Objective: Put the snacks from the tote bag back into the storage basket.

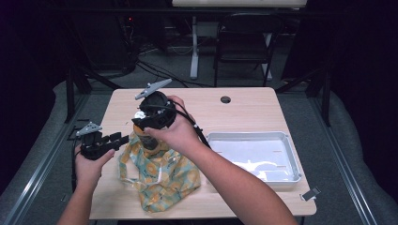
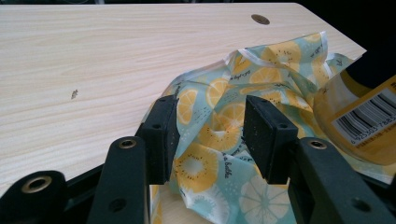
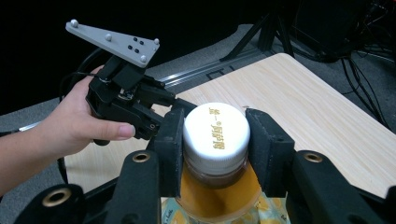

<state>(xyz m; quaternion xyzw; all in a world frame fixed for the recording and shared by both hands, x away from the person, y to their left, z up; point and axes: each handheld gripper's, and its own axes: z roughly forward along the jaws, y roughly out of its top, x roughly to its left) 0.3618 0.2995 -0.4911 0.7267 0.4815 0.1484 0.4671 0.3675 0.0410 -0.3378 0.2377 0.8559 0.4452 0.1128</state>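
A bottle (image 1: pixel 149 140) of amber liquid with a white cap (image 3: pixel 215 130) stands upright in the mouth of a pale blue cloth bag (image 1: pixel 162 176) printed with citrus slices. My right gripper (image 1: pixel 143 124) comes down on it from above, its pads pressed against both sides of the cap. My left gripper (image 1: pixel 123 138) is level at the bag's left edge. Its jaws stand apart in the left gripper view, with the bag's fabric (image 2: pixel 224 93) lying loose between and beyond them and not pinched. The bottle's barcode label (image 2: pixel 369 116) shows at the right there.
A shallow metal tray (image 1: pixel 291 159) sits on the right of the wooden table (image 1: pixel 244 112). A cable hole (image 1: pixel 225 99) lies near the far edge. A small clip (image 1: pixel 310 193) rests at the near right corner. A chair (image 1: pixel 244 33) stands behind the table.
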